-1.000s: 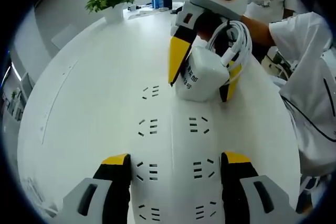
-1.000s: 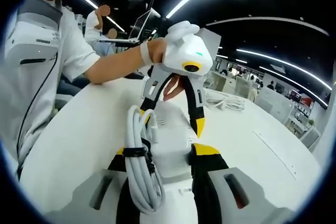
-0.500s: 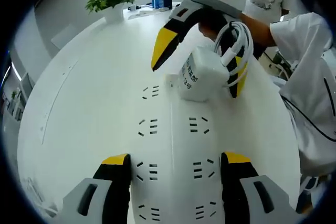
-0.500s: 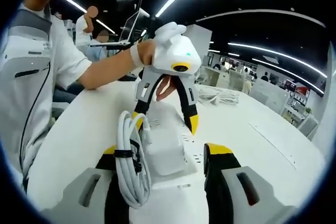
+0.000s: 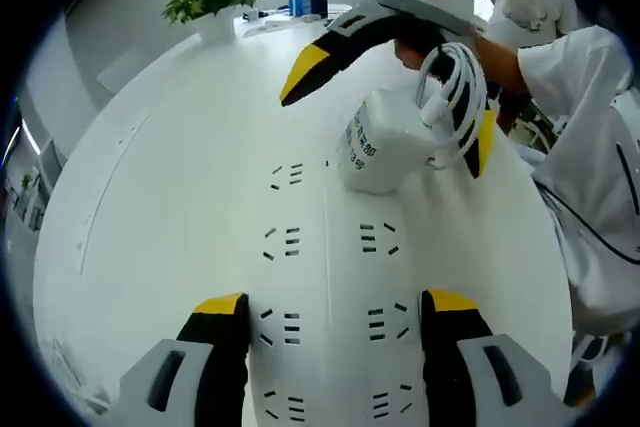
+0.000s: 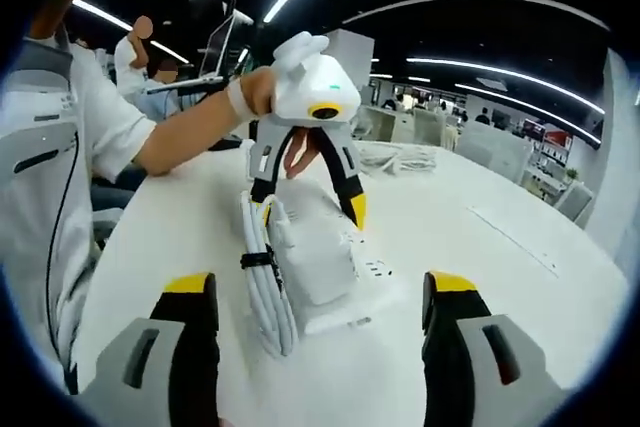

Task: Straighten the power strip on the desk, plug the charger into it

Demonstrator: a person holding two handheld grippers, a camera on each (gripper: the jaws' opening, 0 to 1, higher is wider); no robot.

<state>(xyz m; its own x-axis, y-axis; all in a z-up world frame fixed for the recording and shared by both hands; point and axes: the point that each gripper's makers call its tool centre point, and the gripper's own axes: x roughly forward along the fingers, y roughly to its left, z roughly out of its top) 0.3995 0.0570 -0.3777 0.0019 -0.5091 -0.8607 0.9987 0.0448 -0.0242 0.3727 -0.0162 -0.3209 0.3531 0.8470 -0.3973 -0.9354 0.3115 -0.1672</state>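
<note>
The right gripper (image 5: 385, 87) has let go of the charger (image 5: 388, 147); a second ago its jaws clamped the white brick, now they stand spread wide on either side; the charger sits in the power strip (image 5: 325, 277), cable bundle (image 6: 262, 282) alongside. The left gripper (image 5: 335, 332) straddles the strip, jaws parted, pinning nothing I can tell; plugging-in looks done.

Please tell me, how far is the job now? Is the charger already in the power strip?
Looks done: the charger stands on the strip, seemingly plugged in, its cable bundled at its side. The strip runs straight along the desk. In hand: nothing; the right gripper is open with jaws clear of the charger, and the left gripper is open astride the strip. Left: perhaps only confirming the plug is fully seated, which I cannot see.
</note>
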